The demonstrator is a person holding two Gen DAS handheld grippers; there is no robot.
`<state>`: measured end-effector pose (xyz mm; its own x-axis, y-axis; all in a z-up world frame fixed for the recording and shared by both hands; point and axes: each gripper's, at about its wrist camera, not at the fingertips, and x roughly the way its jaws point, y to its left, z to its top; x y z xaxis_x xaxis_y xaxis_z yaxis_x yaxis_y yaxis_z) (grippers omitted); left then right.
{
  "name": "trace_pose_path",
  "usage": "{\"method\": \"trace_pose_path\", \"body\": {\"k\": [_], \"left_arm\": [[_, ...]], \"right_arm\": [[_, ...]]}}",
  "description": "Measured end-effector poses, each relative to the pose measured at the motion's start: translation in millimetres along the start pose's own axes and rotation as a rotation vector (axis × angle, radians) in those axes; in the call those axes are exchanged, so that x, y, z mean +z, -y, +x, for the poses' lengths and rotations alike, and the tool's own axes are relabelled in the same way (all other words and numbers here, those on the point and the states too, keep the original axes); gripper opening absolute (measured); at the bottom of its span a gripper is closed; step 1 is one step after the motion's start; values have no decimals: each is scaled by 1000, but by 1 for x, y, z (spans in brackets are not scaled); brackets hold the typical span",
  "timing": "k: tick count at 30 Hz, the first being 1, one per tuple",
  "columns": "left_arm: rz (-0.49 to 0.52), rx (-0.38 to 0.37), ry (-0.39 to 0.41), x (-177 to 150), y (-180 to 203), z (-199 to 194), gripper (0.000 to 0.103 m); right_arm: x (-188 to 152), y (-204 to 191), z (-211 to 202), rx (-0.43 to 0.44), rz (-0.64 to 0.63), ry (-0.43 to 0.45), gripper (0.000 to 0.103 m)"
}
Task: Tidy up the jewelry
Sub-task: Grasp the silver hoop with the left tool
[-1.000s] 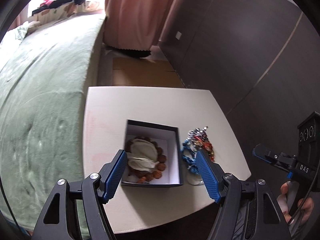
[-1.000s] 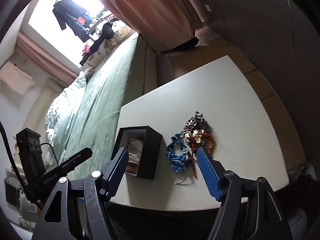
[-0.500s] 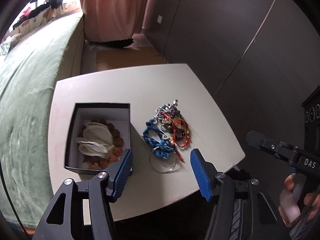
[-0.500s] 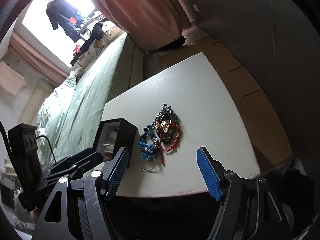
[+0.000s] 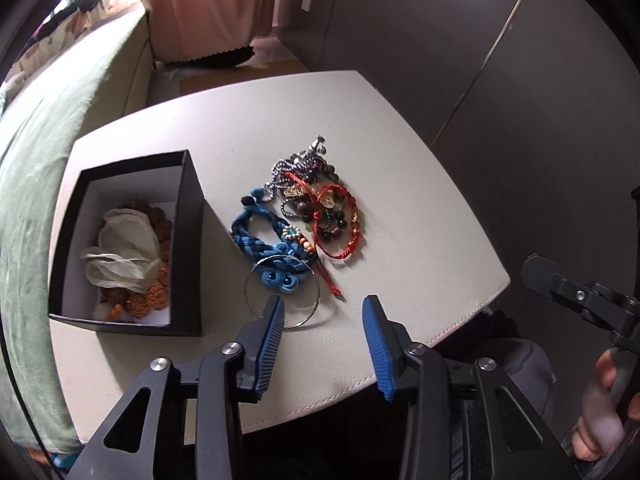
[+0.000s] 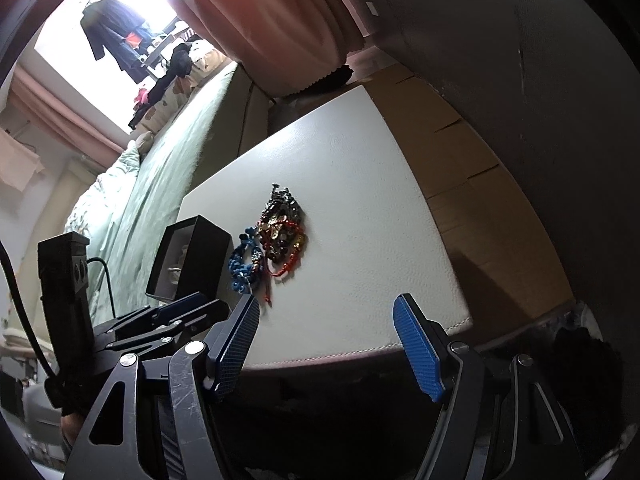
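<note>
A black box (image 5: 188,240) with a white inside stands at the left of the white table (image 5: 420,208). It holds a cream pouch (image 5: 124,248) and brown bead bracelets (image 5: 156,292). Right of it lies a pile of jewelry: a blue braided bracelet (image 5: 264,236), a thin metal ring (image 5: 316,284), a red cord bracelet (image 5: 344,220) and dark beads and chains (image 5: 308,164). My left gripper (image 5: 323,312) is open and empty just in front of the metal ring. My right gripper (image 6: 326,316) is open and empty at the table's front edge, right of the pile (image 6: 280,232) and box (image 6: 196,256).
A bed with a green cover (image 5: 36,152) runs along the table's left side. Dark wall panels (image 5: 480,60) stand behind and to the right. Pink curtains (image 5: 208,4) hang at the back. Brown cardboard (image 6: 472,168) lies on the floor beyond the table.
My left gripper has swung right from over the box to the jewelry pile and come closer. The right gripper has drawn back and lower, to the table's front edge. Both stay open.
</note>
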<state>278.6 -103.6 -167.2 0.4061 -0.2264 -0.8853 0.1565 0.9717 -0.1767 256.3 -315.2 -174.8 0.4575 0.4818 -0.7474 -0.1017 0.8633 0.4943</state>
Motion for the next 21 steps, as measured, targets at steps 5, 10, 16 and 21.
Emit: {"method": "trace_pose_path", "body": {"k": [5,10,16,21], "left_arm": [[-17,15,-22,1,-1,16,32],[-20,22,-41,4,0,30,27],[-28,17,-33,6,-1,39,25],[-59,0,-31,4,-7,42,3]], "right_arm": [[-4,10,2,4,13,1,71],[-7,18,6,7,21,-8,71],[-5,17,12,6,12,-22,70],[-7,12,15,8,1,-29,70]]}}
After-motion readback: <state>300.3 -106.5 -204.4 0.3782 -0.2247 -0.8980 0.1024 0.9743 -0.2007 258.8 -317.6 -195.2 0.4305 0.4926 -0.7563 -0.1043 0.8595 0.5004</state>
